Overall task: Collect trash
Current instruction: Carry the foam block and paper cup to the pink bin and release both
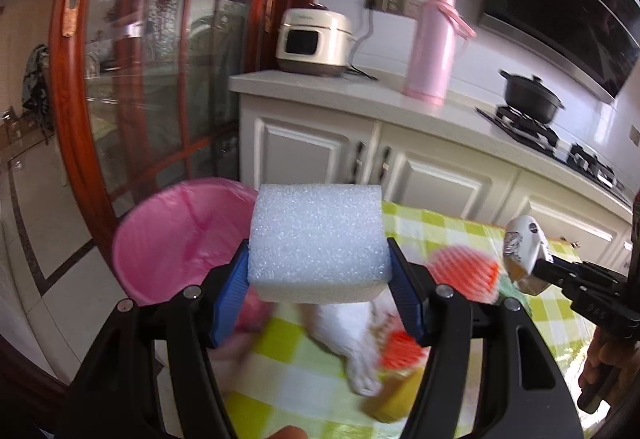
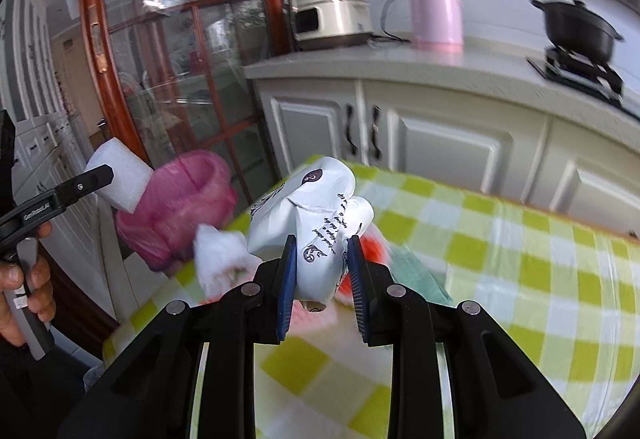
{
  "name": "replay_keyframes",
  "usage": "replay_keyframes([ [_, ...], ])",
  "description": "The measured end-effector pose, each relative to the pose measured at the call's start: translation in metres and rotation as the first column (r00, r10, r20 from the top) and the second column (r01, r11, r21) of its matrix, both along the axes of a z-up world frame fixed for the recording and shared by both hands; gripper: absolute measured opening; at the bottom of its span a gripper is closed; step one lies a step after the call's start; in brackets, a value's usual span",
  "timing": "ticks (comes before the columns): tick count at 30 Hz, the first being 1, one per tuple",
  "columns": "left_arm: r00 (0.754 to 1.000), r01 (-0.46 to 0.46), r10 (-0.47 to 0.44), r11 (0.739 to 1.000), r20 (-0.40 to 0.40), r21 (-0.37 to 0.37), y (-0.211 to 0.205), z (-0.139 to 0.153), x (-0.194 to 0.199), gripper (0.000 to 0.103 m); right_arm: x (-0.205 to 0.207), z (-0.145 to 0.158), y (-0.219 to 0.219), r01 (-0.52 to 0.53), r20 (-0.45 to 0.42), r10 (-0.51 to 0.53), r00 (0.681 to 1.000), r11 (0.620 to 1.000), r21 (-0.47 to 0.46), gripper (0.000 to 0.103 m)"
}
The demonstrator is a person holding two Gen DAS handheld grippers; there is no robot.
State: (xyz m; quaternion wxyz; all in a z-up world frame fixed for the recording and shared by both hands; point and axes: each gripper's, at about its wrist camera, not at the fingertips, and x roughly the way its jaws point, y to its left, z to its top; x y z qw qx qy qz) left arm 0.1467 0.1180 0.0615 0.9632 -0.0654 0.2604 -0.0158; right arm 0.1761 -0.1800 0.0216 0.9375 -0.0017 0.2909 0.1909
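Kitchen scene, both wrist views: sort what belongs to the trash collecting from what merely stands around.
Part of the job:
- white foam block, clamped in the left gripper
- crumpled paper cup, clamped in the right gripper
- pink lined bin
- red foam nets and white tissue on the checked table

Just standing about:
- rice cooker
- pink thermos
- black pot

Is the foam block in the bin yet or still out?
Out: the left gripper holds the foam block in the air beside the pink bin.
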Motion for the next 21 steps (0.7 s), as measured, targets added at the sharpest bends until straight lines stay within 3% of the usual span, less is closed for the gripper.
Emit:
replay_keyframes([
  [11, 0.996, -0.087, 0.087, 0.996, 0.005, 0.028, 0.074, 0.017, 0.029, 0.063, 0.054, 0.035, 0.085, -0.128, 0.035, 0.127, 0.991, 0.992, 0.023, 0.026],
  [21, 0.990, -0.138, 0.138, 0.990, -0.037, -0.004, 0.126, 0.006, 0.056, 0.063, 0.110, 0.028, 0.173, -0.241, -0.018, 0.241, 0.970, 0.970, 0.025, 0.026],
])
